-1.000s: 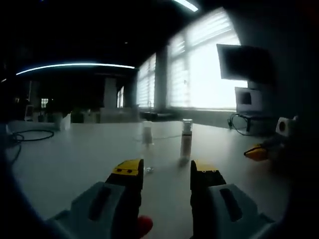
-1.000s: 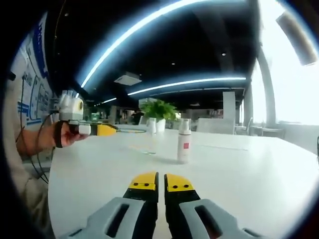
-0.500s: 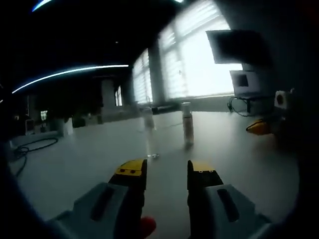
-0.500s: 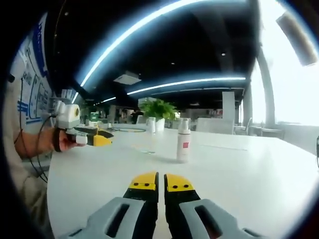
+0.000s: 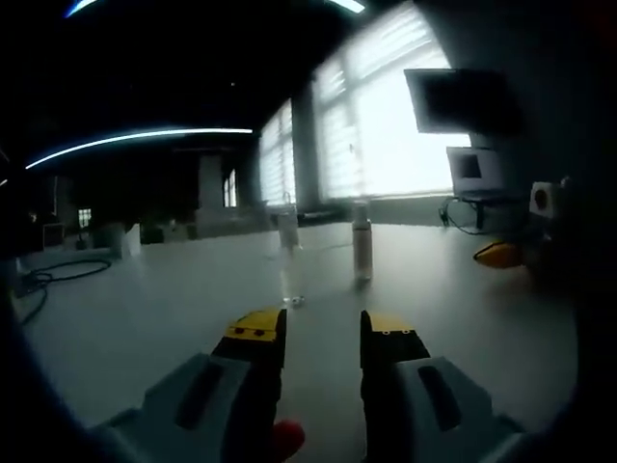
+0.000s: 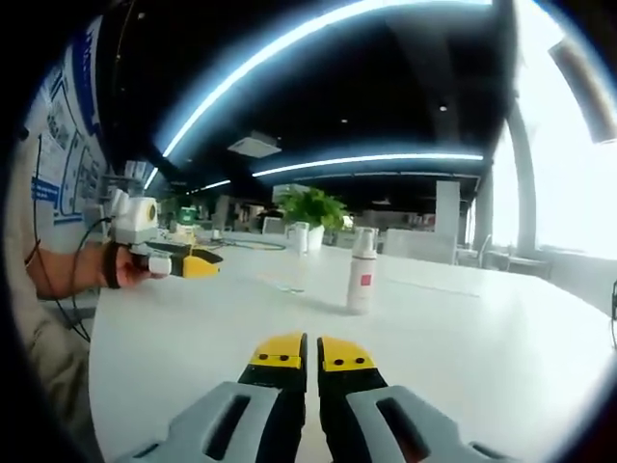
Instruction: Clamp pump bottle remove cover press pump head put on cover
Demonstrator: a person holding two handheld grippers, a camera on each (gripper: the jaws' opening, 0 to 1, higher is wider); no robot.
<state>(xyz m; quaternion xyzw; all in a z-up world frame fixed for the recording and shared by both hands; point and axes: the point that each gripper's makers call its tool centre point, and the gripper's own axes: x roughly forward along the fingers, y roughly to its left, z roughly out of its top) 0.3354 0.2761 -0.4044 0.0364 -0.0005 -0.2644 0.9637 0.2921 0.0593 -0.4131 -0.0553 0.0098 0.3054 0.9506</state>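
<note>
One slim bottle (image 6: 362,273) at 12 o'clock looks light, tippy; grab mid-body; left gripper (image 5: 318,328) parted, empty, right gripper (image 6: 299,349) closed, empty

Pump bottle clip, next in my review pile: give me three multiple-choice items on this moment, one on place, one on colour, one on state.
1. Where is the pump bottle?
A. Standing on the white table
B. Held by the left gripper
C. Lying on its side

2. What colour are the tips of the right gripper?
A. Red
B. Yellow
C. Green

3. How do the two pairs of jaws stand?
A. Both shut
B. Both open
C. Left gripper open, right shut

Answers: 1 A, the bottle stands upright on the table, apart from both grippers. 2 B, the right gripper view shows yellow pads on its jaws. 3 C, a clear gap shows in the left gripper view, while the right jaws nearly touch.
</note>
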